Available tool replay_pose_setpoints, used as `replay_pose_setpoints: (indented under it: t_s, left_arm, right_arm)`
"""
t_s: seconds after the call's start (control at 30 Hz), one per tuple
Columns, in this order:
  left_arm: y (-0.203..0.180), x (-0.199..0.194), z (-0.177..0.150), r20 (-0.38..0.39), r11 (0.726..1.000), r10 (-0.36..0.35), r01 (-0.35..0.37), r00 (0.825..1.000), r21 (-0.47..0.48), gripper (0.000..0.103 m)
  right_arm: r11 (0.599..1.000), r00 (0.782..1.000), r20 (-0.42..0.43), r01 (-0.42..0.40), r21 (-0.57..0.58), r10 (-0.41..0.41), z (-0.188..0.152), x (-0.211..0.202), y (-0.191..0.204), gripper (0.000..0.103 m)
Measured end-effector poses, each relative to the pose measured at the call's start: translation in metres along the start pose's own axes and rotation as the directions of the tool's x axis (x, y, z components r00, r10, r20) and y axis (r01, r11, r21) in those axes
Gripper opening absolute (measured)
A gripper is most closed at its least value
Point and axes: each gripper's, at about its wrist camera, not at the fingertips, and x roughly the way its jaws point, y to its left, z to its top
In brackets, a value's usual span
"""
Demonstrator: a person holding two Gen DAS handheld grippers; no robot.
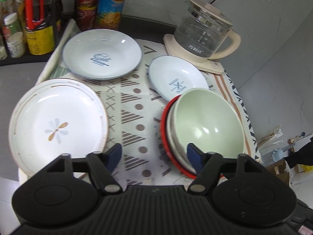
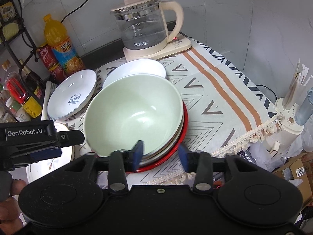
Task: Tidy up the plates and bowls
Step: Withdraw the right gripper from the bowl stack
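Observation:
A pale green bowl (image 1: 209,121) sits tilted on top of a stack of bowls with a red one (image 1: 166,137) at the bottom, at the right of the patterned cloth (image 1: 133,105). My left gripper (image 1: 154,154) is open above the cloth between the flower plate (image 1: 56,125) and the stack. A "Sweet" plate (image 1: 101,52) and a smaller blue-rimmed plate (image 1: 176,76) lie farther back. In the right wrist view my right gripper (image 2: 160,152) is open, its jaws straddling the near rim of the stack, with the green bowl (image 2: 135,107) just ahead.
A glass kettle (image 1: 203,35) on its cream base stands at the back right. Bottles and jars (image 1: 109,4) crowd the back left beside a rack. The cloth's fringed edge (image 2: 252,133) marks the table's right side. The left gripper (image 2: 39,137) shows at the left.

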Motion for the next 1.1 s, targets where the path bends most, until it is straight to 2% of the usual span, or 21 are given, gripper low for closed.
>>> replay_pose_setpoints:
  t_s: [0.17, 0.37, 0.43, 0.6, 0.73, 0.87, 1.1]
  left_arm:
    - [0.017, -0.014, -0.009, 0.014, 0.999, 0.041, -0.041, 0.999, 0.001, 0.084]
    - [0.045, -0.030, -0.022, 0.017, 0.996, 0.083, -0.083, 0.996, -0.016, 0.086]
    - [0.055, -0.035, -0.025, 0.025, 0.994, 0.104, -0.103, 0.994, -0.019, 0.088]
    - [0.078, -0.048, -0.033, 0.043, 0.988, 0.152, -0.151, 0.987, -0.029, 0.093]
    - [0.094, -0.058, -0.036, 0.047, 0.984, 0.173, -0.170, 0.984, -0.049, 0.103]
    - [0.107, -0.066, -0.038, 0.051, 0.982, 0.179, -0.176, 0.982, -0.065, 0.103]
    - [0.123, -0.075, -0.038, 0.062, 0.979, 0.192, -0.186, 0.980, -0.087, 0.103]
  right_arm:
    - [0.999, 0.999, 0.001, -0.038, -0.018, 0.038, -0.006, -0.009, 0.011, 0.054]
    - [0.995, 0.997, 0.005, -0.083, -0.052, 0.083, -0.013, -0.015, 0.030, 0.073]
    - [0.993, 0.995, 0.009, -0.095, -0.067, 0.096, -0.015, -0.017, 0.037, 0.082]
    - [0.986, 0.992, -0.002, -0.124, -0.111, 0.125, -0.020, -0.020, 0.057, 0.095]
    - [0.979, 0.990, -0.011, -0.144, -0.143, 0.144, -0.023, -0.021, 0.073, 0.098]
    - [0.973, 0.987, -0.011, -0.159, -0.166, 0.160, -0.026, -0.024, 0.087, 0.103]
    - [0.963, 0.984, -0.015, -0.178, -0.201, 0.179, -0.028, -0.026, 0.108, 0.103]
